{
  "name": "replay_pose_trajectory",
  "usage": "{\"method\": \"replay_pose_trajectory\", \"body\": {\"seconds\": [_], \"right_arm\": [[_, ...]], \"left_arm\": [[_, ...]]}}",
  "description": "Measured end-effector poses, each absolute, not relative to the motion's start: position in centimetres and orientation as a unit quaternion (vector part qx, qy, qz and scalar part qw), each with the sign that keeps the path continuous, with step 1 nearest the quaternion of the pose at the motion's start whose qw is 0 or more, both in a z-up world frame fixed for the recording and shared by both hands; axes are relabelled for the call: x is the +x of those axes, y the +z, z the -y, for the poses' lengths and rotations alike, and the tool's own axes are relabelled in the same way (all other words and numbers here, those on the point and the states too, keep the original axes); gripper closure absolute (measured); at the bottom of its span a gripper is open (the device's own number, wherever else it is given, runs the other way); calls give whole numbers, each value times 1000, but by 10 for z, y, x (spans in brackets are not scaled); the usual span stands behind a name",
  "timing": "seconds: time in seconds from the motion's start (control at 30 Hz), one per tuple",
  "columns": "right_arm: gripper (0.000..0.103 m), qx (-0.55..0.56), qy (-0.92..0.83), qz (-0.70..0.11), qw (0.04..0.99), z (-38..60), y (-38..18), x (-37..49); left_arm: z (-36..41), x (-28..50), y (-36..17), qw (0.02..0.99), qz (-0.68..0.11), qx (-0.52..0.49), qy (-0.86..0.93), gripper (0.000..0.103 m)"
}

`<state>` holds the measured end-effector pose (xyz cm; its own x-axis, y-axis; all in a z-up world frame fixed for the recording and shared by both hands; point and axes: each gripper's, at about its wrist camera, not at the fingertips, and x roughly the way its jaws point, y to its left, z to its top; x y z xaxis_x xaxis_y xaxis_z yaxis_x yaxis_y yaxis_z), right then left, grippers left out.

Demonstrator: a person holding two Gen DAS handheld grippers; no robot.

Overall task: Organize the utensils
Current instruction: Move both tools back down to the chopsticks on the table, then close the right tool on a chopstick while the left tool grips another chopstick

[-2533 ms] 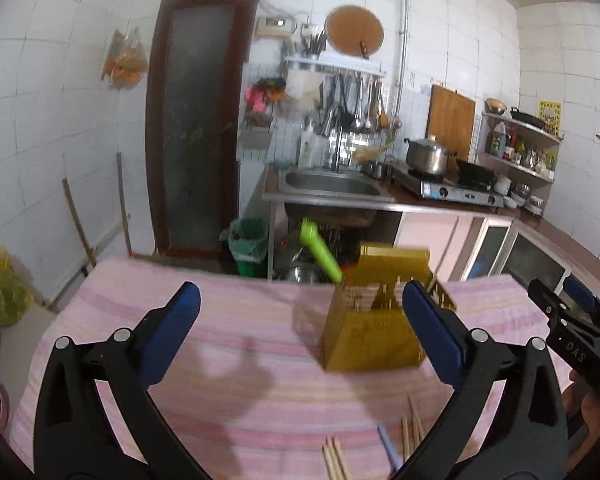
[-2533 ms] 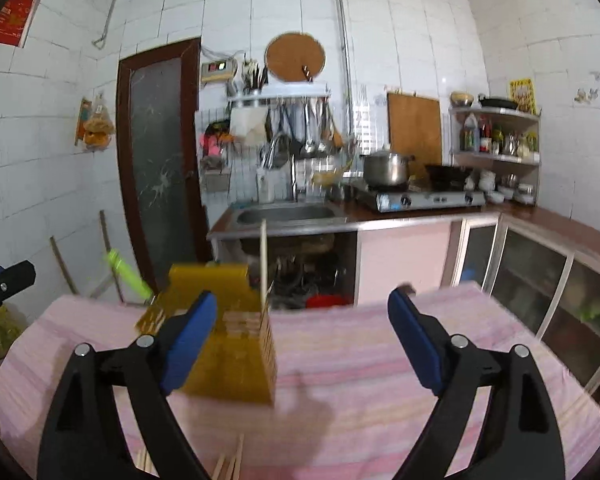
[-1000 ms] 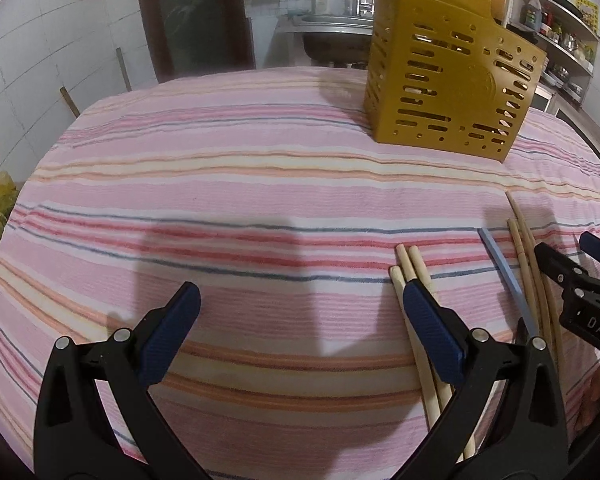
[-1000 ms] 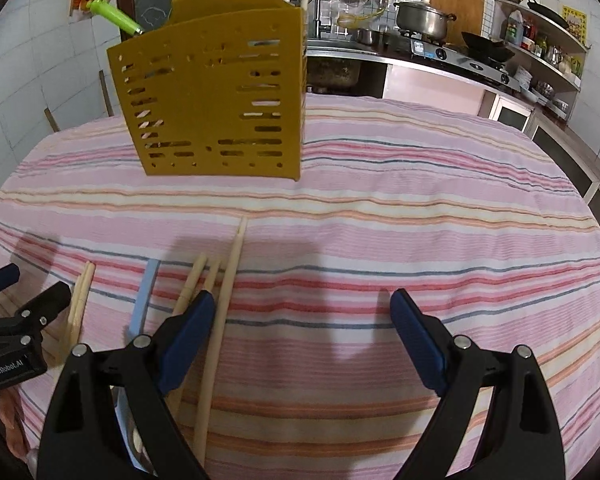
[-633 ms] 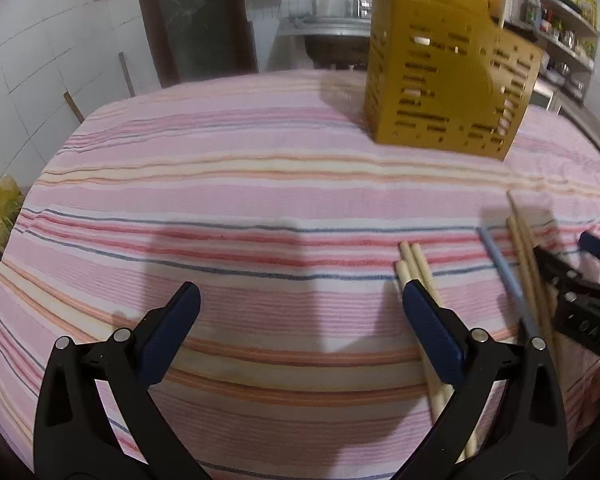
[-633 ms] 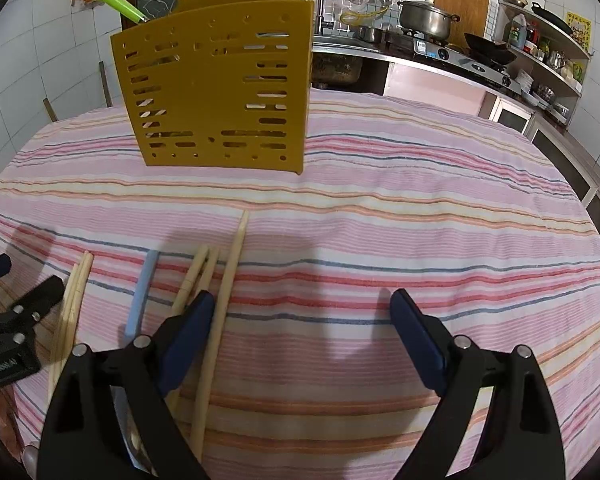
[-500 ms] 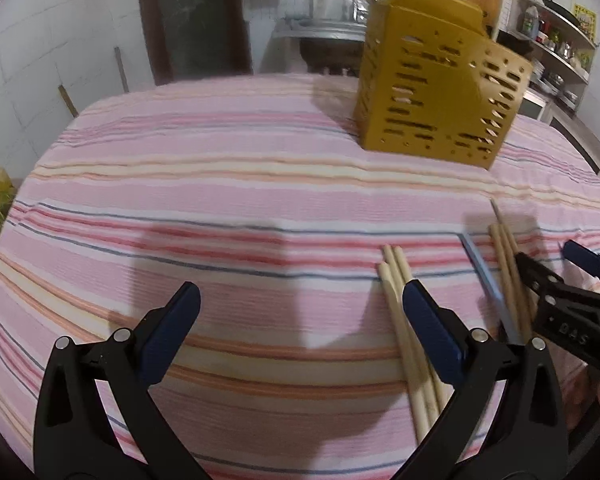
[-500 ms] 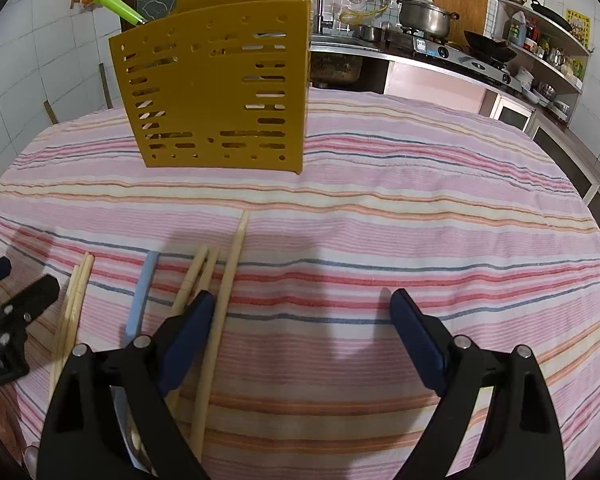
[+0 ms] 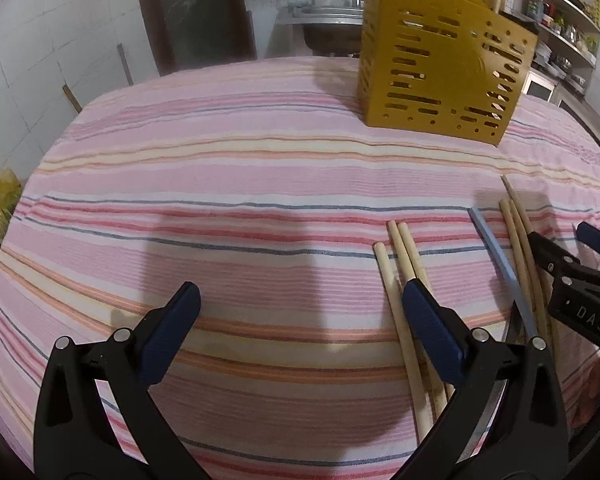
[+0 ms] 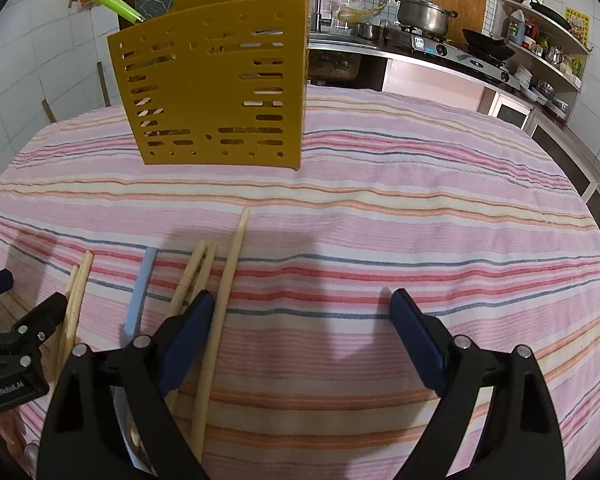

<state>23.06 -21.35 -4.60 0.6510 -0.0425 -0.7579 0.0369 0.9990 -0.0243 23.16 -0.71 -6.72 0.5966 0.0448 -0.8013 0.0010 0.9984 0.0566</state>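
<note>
Chopsticks [image 10: 224,304] lie loose on the table [image 10: 420,216], near side of the yellow caddy [image 10: 220,88]. Both sets of fingers are wide apart, nothing held. I'd drop the right gripper [image 10: 300,332] over one stick mid-length, keeping the left gripper [image 9: 300,320] clear.

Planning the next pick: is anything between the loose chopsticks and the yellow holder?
Nothing visible. Only bare striped cloth lies between the chopsticks and the holder. The right gripper is open just above them.
</note>
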Motion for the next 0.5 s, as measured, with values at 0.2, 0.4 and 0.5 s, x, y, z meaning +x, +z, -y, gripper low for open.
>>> {"method": "replay_pose_trajectory", "body": {"seconds": [0.2,0.4,0.5], "right_arm": [[20,-3,-21,-419,908,210,-46,237],[61,-19,-1,-417,909,196,-44,248],[79,-20,12,-419,908,192,-44,247]], "left_arm": [[12,234,-69,887,-461,25,4,8],[25,232,-64,886,-461,36,-23,36],[29,230,-62,884,-465,35,-34,48]]}}
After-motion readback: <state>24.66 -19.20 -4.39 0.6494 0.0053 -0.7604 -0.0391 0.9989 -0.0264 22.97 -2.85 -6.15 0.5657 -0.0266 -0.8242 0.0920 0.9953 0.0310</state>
